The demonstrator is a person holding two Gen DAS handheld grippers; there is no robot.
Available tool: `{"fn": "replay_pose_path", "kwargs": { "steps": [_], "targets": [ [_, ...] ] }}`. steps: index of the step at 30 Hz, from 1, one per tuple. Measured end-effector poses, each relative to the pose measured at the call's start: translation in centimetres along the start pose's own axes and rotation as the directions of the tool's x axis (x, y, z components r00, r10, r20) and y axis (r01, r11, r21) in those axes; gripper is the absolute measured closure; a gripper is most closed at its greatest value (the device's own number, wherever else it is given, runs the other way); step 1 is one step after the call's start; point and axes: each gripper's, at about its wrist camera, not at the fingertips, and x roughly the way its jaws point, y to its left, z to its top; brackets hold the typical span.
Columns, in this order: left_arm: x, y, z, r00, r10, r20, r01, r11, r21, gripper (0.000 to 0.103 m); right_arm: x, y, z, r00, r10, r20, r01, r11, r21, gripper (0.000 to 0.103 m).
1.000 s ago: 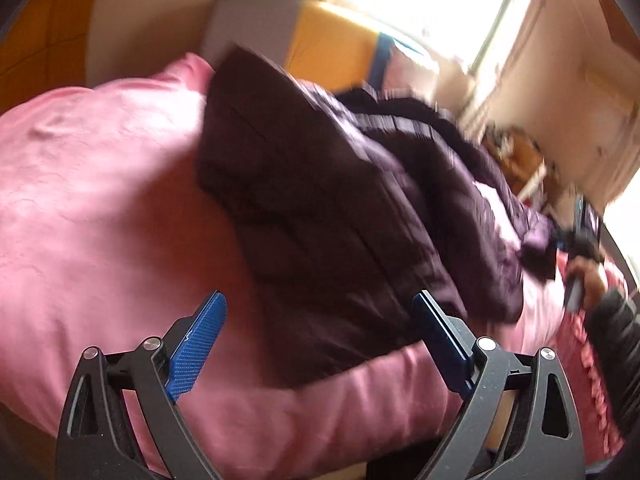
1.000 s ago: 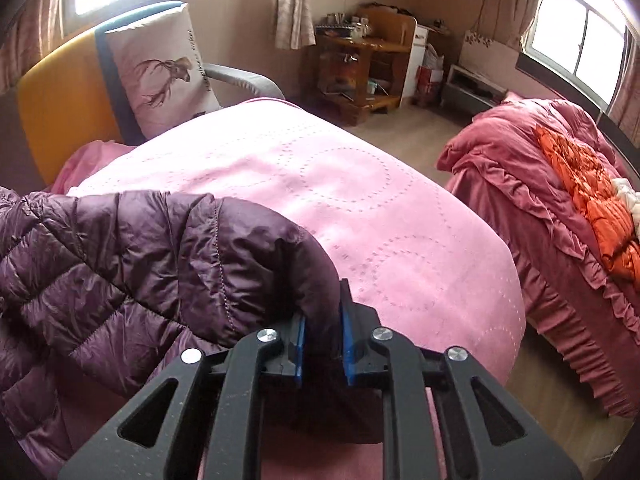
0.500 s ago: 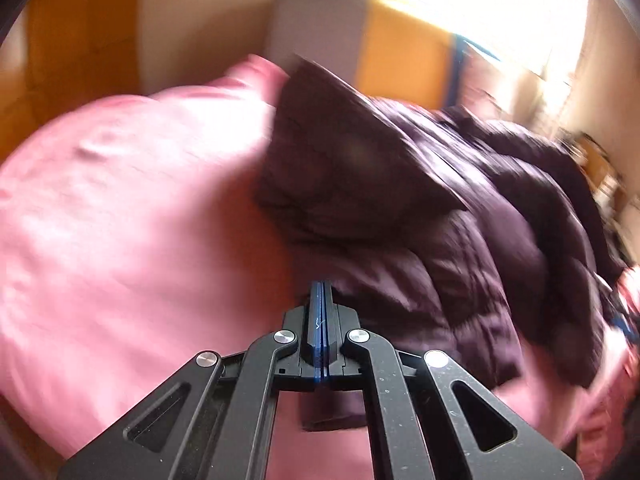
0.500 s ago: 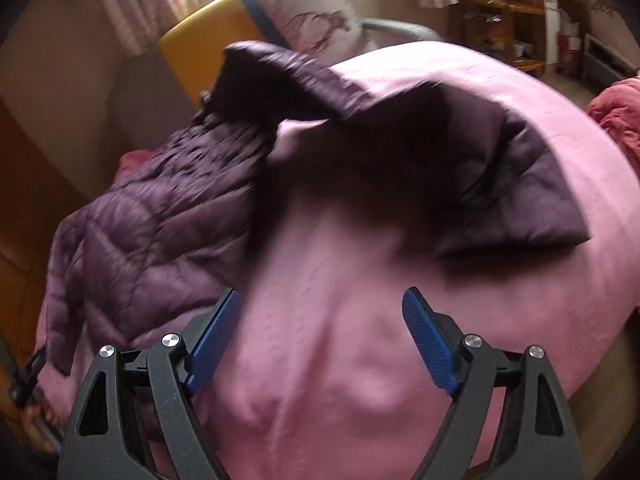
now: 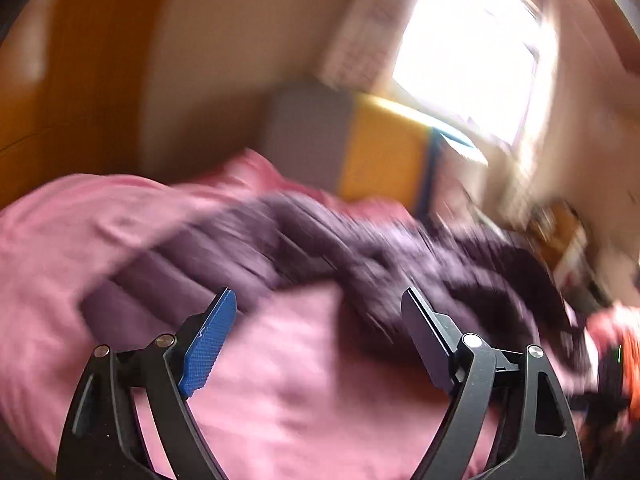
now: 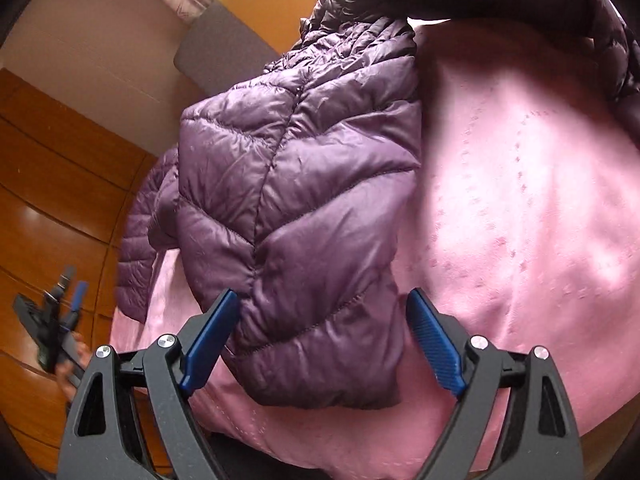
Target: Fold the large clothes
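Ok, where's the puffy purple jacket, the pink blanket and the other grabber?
purple puffer jacket [image 6: 304, 208]: right wrist view, on the quilted folded panel.
pink blanket [image 6: 520, 208]: right wrist view, on the bare stretch right of the jacket.
left gripper [image 6: 70, 300]: right wrist view, midway between its fingertips, far left.

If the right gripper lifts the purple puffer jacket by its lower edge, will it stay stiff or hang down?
The purple puffer jacket will probably droop: it already lies creased on the pink bedspread. Its puffy quilting suggests low weight. The shiny fabric may slip between the right gripper pads.

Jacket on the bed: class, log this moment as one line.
task: fold jacket | left hand-held gripper: open | right hand-held gripper: open, over hem | bed: pink
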Motion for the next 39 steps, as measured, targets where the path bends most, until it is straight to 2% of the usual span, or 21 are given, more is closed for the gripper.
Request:
{"fn": "replay_pose_path", "kwargs": {
  "steps": [3, 6, 9, 10, 11, 12, 15, 16, 17, 18, 19, 20, 21, 23, 28, 30, 33, 36, 37, 38, 39],
  "targets": [
    [5.0, -2.3, -2.5, 0.989, -0.084, -0.124, 0.093, 0.993, 0.067, 0.02, 0.2, 0.6, 0.2, 1.0, 0.016, 0.014, -0.017, 1.0, 0.009, 0.018],
    [9.6, -3.0, -4.2, 0.975, -0.107, -0.196, 0.12, 0.991, 0.058, 0.019, 0.9, 1.3, 0.8, 0.999, 0.016, 0.028, -0.016, 1.0, 0.009, 0.021],
    [12.4, -2.1, -4.7, 0.964, -0.16, -0.211, 0.166, 0.986, 0.009, 0.019, 1.1, 1.6, 1.3, 0.999, 0.017, 0.028, -0.016, 1.0, -0.01, 0.027],
    [13.0, -1.8, -4.6, 0.96, -0.186, -0.211, 0.188, 0.982, -0.011, 0.016, 1.0, 1.6, 1.3, 0.999, 0.018, 0.03, -0.018, 1.0, -0.019, 0.031],
    [13.5, -1.7, -4.4, 0.952, -0.22, -0.214, 0.217, 0.975, -0.038, 0.013, 1.1, 1.7, 1.4, 0.999, 0.018, 0.03, -0.018, 1.0, -0.023, 0.034],
    [14.4, -1.5, -4.3, 0.938, -0.268, -0.219, 0.256, 0.963, -0.084, 0.013, 1.1, 1.5, 1.5, 0.999, 0.019, 0.029, -0.018, 1.0, -0.024, 0.037],
    [15.2, -1.4, -3.7, 0.913, -0.355, -0.203, 0.329, 0.932, -0.148, 0.013, 1.0, 1.5, 2.0, 1.0, 0.023, 0.021, -0.022, 0.999, -0.034, 0.051],
    [15.2, -1.5, -3.4, 0.903, -0.38, -0.2, 0.352, 0.922, -0.162, 0.015, 1.0, 1.6, 2.2, 1.0, 0.023, 0.019, -0.022, 0.999, -0.042, 0.056],
    [15.5, -1.6, -3.1, 0.879, -0.43, -0.207, 0.397, 0.9, -0.182, 0.032, 1.0, 1.7, 2.4, 1.0, 0.022, 0.017, -0.021, 0.998, -0.052, 0.063],
    [15.7, -2.1, -2.9, 0.858, -0.463, -0.221, 0.427, 0.883, -0.193, 0.041, 0.9, 1.8, 2.6, 1.0, 0.02, 0.017, -0.019, 0.998, -0.064, 0.066],
    [15.8, -2.2, -2.5, 0.841, -0.489, -0.233, 0.448, 0.87, -0.206, 0.057, 0.4, 2.1, 2.6, 1.0, 0.017, 0.021, -0.015, 0.997, -0.078, 0.073],
    [15.4, -2.4, -2.0, 0.831, -0.504, -0.235, 0.462, 0.861, -0.215, 0.074, 0.3, 2.4, 3.0, 1.0, 0.016, 0.026, -0.014, 0.996, -0.088, 0.078],
    [14.9, -2.6, -1.3, 0.823, -0.518, -0.231, 0.477, 0.853, -0.212, 0.082, 0.0, 2.8, 3.2, 0.999, 0.019, 0.035, -0.015, 0.995, -0.097, 0.081],
    [13.8, -3.1, 0.3, 0.827, -0.51, -0.237, 0.476, 0.859, -0.19, 0.093, -1.0, 3.9, 4.0, 0.998, 0.025, 0.066, -0.017, 0.992, -0.126, 0.086],
    [9.2, -3.4, 5.8, 0.825, -0.521, -0.218, 0.499, 0.854, -0.151, 0.097, -6.1, 6.5, 5.3, 0.983, 0.062, 0.174, -0.029, 0.982, -0.188, 0.093],
    [6.8, -2.8, 8.2, 0.817, -0.534, -0.219, 0.507, 0.845, -0.168, 0.097, -8.5, 7.0, 5.4, 0.974, 0.092, 0.208, -0.048, 0.977, -0.205, 0.094],
    [4.1, -1.1, 10.1, 0.817, -0.526, -0.234, 0.486, 0.848, -0.209, 0.097, -11.5, 6.7, 5.1, 0.963, 0.139, 0.232, -0.091, 0.974, -0.207, 0.094],
    [2.0, 1.8, 9.6, 0.808, -0.526, -0.267, 0.45, 0.842, -0.298, 0.097, -12.5, 5.3, 3.4, 0.969, 0.163, 0.184, -0.126, 0.972, -0.199, 0.095],
    [1.6, 2.5, 8.8, 0.805, -0.521, -0.284, 0.438, 0.845, -0.308, 0.094, -12.3, 4.8, 2.5, 0.978, 0.129, 0.164, -0.094, 0.975, -0.202, 0.095],
    [1.3, 3.4, 7.4, 0.796, -0.522, -0.306, 0.433, 0.845, -0.315, 0.085, -11.9, 4.1, 1.7, 0.986, 0.088, 0.142, -0.06, 0.98, -0.192, 0.095],
    [1.0, 4.1, 6.3, 0.798, -0.514, -0.315, 0.413, 0.846, -0.337, 0.078, -11.5, 3.5, 1.0, 0.99, 0.066, 0.122, -0.044, 0.984, -0.173, 0.094]
  ]
}}
